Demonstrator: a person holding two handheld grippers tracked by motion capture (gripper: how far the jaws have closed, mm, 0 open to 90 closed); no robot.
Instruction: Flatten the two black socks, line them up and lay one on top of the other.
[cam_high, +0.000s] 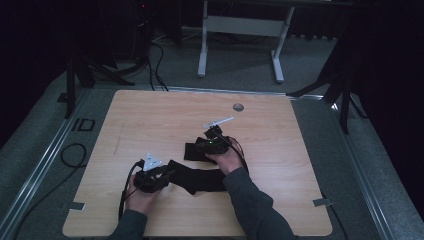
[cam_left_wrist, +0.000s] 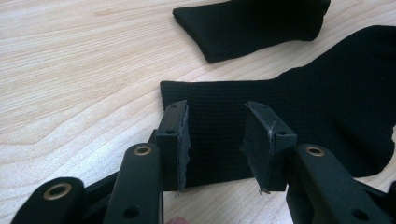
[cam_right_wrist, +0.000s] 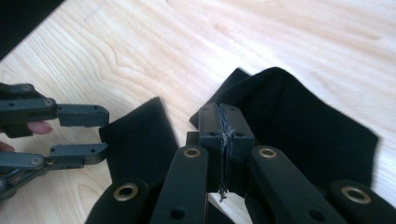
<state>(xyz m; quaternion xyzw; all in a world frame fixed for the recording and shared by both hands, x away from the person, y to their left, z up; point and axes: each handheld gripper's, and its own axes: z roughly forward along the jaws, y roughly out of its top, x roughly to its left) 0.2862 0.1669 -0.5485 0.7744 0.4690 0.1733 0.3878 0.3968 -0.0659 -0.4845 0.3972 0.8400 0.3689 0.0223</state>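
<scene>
Clearly, the two black socks (cam_high: 197, 177) lay near the middle of the counter (cam_high: 150, 115), one nearer the front edge, the other (cam_left_wrist: 252, 23) just behind it. They looked soft, light and limp, so a hem or cuff seemed the best place to pinch. The left hand-held gripper (cam_left_wrist: 217, 140) stood half open over the near sock's cuff, its pads not pressing. The right hand-held gripper (cam_right_wrist: 225, 126) was fully closed, pinching the far sock's fabric.
</scene>
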